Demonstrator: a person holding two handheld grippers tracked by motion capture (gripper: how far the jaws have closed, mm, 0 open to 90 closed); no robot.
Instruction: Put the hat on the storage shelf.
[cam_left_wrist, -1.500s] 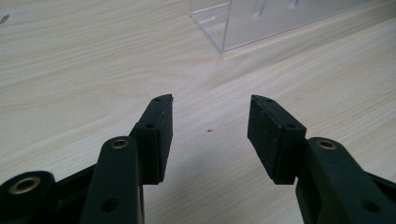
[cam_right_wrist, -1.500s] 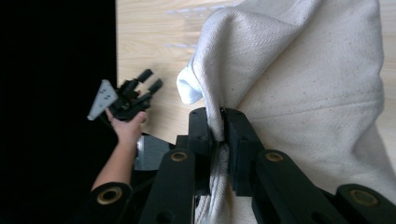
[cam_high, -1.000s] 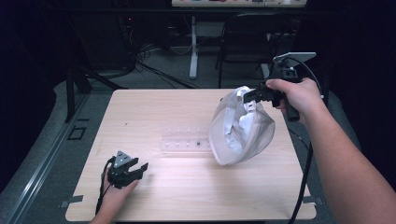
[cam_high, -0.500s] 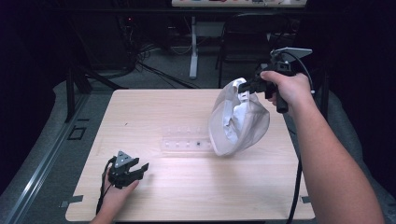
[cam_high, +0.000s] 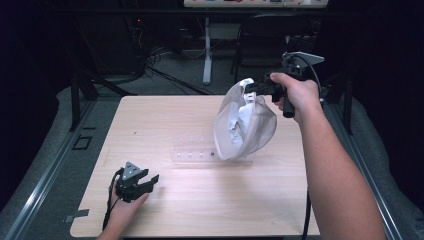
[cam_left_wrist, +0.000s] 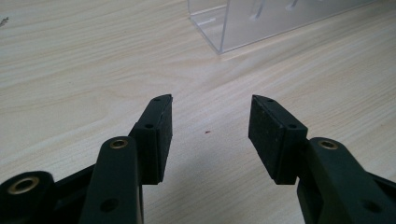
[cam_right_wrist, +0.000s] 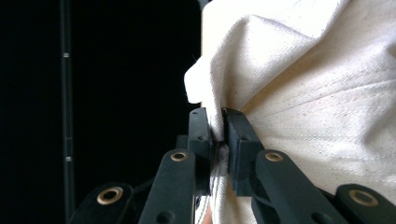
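From the high view, your right gripper (cam_high: 248, 88) hangs above the table's (cam_high: 165, 120) two o'clock area, its jaws pinched on the top edge of a pale cloth bag (cam_high: 243, 127). The bag dangles in the air, its belly swelling down toward a clear plastic rack (cam_high: 192, 154) at the table's centre; whether its bottom touches the rack cannot be told. Your left gripper (cam_high: 146, 181) rests at seven o'clock, well apart from both.

In the left gripper view, that gripper's (cam_left_wrist: 210, 133) jaws stand wide apart over bare wood, holding nothing. The rack's (cam_left_wrist: 261, 21) corner sits toward one o'clock.

In the right gripper view, the jaws of your gripper (cam_right_wrist: 219, 135) are closed tight on a folded hem of the bag's (cam_right_wrist: 317, 107) cream twill, only a thin fold between the pads.

The grip looks shallow, so lift slowly and avoid swinging. Bringing your free hand to the opposite rim would probably steady the bag's mouth.
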